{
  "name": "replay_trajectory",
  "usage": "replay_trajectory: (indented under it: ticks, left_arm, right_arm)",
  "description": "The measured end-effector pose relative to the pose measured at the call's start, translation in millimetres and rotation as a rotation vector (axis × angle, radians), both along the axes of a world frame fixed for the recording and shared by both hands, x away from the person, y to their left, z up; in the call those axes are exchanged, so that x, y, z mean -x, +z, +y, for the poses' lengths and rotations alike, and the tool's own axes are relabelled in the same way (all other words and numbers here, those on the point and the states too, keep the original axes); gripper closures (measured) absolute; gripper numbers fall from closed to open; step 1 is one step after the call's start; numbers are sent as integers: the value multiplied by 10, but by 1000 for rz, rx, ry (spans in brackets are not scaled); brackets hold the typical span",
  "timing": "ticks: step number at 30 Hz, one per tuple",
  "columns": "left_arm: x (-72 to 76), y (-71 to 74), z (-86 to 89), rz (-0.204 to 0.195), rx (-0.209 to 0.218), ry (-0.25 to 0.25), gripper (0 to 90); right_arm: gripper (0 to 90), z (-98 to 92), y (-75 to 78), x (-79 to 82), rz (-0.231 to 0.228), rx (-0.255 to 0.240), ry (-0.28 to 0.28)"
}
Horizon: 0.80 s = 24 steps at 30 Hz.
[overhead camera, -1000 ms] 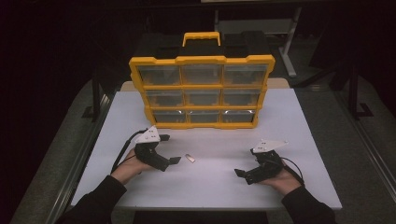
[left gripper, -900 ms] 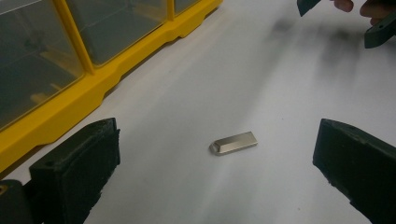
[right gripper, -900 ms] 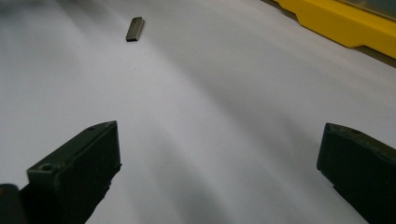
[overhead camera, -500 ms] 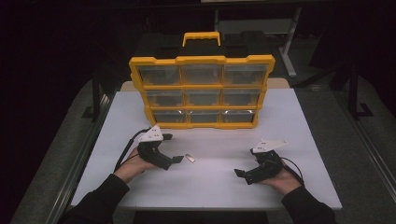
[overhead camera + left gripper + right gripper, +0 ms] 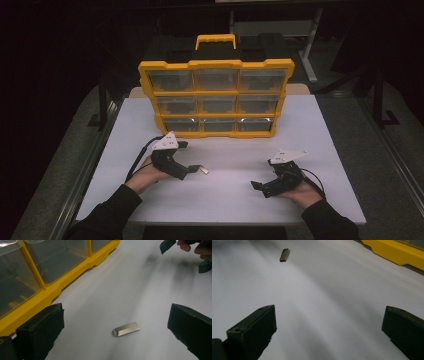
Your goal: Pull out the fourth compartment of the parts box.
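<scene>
Metal clip [image 5: 126, 329] lying alone on the worktop [image 5: 320, 130], between the spread jaws of the left hand-held gripper [image 5: 196, 169].

One clip, one yellow organizer [image 5: 216, 100] sitting along the far edge; right hand-held gripper [image 5: 260, 187] gaping empty near the front edge, bare surface lying open between.

Your way across the white table [image 5: 225, 190] is open; only the yellow drawer organizer [image 5: 216, 97] blocks the far side.
</scene>
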<state>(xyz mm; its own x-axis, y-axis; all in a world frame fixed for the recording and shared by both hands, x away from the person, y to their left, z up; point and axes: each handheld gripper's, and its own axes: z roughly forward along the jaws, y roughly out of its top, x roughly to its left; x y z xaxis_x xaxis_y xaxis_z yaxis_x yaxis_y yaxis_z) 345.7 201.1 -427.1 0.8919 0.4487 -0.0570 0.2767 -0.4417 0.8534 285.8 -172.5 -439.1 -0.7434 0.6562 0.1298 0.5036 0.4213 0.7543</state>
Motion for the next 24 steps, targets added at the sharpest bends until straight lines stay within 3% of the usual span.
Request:
replay_trajectory:
  ticks: [24]
  left_arm:
    - [-96,51,-120,-17,-2,-5,3]
  right_arm:
    - [0,0,0,0,-1,0,2]
